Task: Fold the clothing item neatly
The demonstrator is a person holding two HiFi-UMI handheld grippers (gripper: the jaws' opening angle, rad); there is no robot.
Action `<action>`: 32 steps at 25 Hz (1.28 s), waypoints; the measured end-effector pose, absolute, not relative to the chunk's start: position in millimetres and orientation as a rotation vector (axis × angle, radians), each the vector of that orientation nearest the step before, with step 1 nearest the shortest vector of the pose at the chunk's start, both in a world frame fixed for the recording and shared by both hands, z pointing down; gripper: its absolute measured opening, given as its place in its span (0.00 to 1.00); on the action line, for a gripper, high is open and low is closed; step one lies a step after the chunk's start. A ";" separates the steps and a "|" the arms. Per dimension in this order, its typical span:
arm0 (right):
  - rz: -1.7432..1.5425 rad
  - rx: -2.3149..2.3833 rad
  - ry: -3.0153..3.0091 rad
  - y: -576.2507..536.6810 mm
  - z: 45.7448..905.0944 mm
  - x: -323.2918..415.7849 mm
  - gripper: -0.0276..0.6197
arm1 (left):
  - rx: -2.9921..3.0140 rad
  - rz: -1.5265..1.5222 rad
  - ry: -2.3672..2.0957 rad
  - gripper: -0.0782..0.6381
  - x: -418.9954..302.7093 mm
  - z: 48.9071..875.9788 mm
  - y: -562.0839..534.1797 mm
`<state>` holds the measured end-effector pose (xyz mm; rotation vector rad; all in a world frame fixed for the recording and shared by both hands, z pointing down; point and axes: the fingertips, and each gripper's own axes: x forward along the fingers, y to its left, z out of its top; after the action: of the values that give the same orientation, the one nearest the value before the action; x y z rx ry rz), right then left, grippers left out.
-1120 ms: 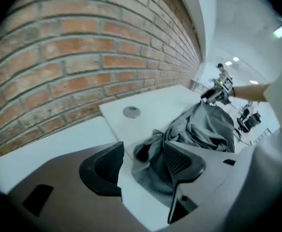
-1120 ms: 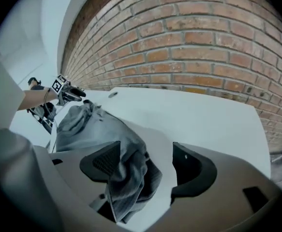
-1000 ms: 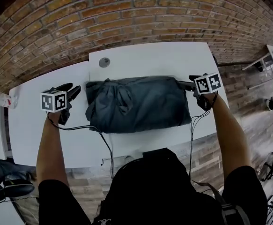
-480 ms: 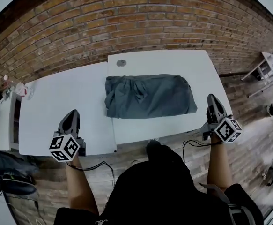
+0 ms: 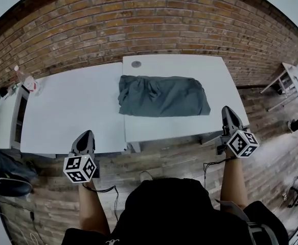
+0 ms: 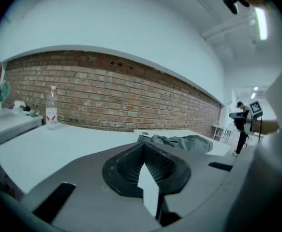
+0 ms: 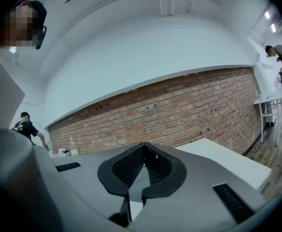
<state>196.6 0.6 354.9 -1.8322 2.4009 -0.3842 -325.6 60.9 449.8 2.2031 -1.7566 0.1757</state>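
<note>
The dark grey garment (image 5: 164,96) lies folded into a flat rectangle on the right-hand white table (image 5: 215,73). In the left gripper view the garment (image 6: 182,142) shows as a low heap beyond the jaws. My left gripper (image 5: 85,133) hangs off the table's near edge, over the floor and well short of the cloth. My right gripper (image 5: 225,109) is at the table's near right corner, also apart from it. Both pairs of jaws are shut with nothing between them, as seen at the left gripper (image 6: 143,147) and the right gripper (image 7: 143,146).
A second white table (image 5: 67,106) adjoins on the left. A small round disc (image 5: 136,64) sits behind the garment. A plastic bottle (image 6: 51,114) stands at the far left by a side table (image 5: 3,114). The brick wall (image 5: 138,29) runs behind. A person (image 6: 241,122) stands off to the right.
Both grippers have drawn back from the garment's two ends to the near side of the table, and their jaws have closed. The garment stays folded on the table.
</note>
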 end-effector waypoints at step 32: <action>-0.653 -1.446 2.602 452.3 393.8 297.4 0.05 | 2.273 0.266 -1.613 0.11 -81.6 409.4 487.4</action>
<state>297.4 452.3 393.8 -1.4463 2.6023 -0.6532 -81.6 487.4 409.4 2.2730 -1.6126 0.2663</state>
